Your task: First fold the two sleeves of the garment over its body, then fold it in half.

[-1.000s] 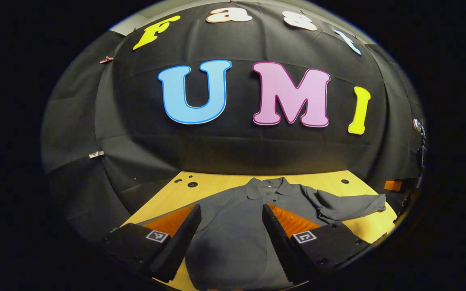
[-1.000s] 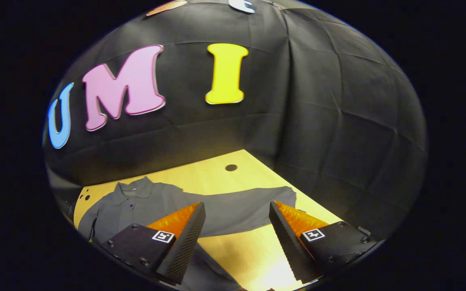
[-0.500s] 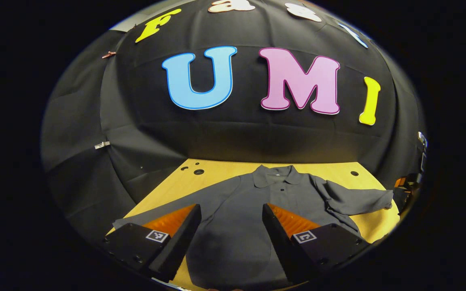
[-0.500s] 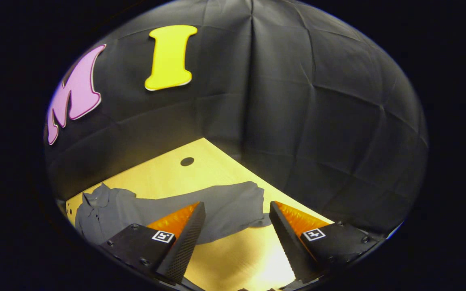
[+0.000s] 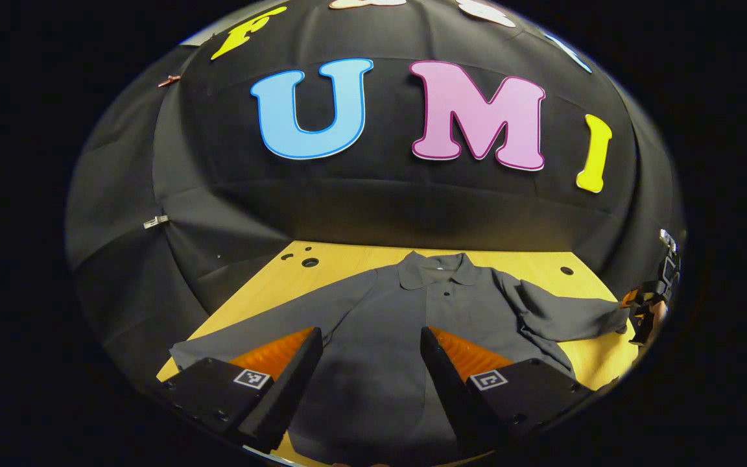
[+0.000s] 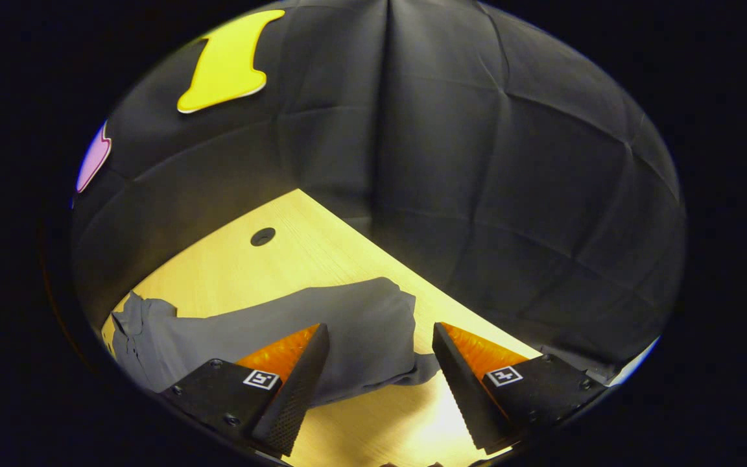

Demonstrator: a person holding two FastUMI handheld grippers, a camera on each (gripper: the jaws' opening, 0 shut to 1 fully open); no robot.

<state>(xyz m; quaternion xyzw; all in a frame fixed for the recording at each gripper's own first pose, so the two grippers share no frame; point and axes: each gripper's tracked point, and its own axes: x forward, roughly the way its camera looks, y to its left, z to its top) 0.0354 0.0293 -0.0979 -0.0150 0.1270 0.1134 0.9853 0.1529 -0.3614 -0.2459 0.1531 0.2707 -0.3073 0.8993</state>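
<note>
1. the garment (image 5: 406,324) is a dark grey shirt with a collar (image 5: 437,269) and buttons; it lies flat and face up on the desk (image 5: 341,256), collar toward the booth wall, hem toward the grippers.
2. from its small creases i judge it thin, soft and light. it will sag when lifted and slide on the smooth wood, but it is not fragile.
3. neither sleeve is folded yet. seen from the collar, the right sleeve (image 6: 321,321) goes out sideways to the desk edge, with its cuff (image 6: 406,311) a little bunched. the left sleeve (image 5: 244,331) goes out the other way, flatter.
4. the cuff seems the good place to hold. a pinch of both layers there should bring the whole sleeve over the body.
5. the right gripper (image 6: 380,373) has its fingers apart and holds nothing; the cuff lies between and just ahead of them.
6. the left gripper (image 5: 370,376) is also spread and free, above the lower body of the garment, on the hem side of the collar.
7. the desk is pale wood with some round holes (image 5: 310,262) beyond the collar. black cloth (image 6: 509,194) closes the booth behind and beside it.
</note>
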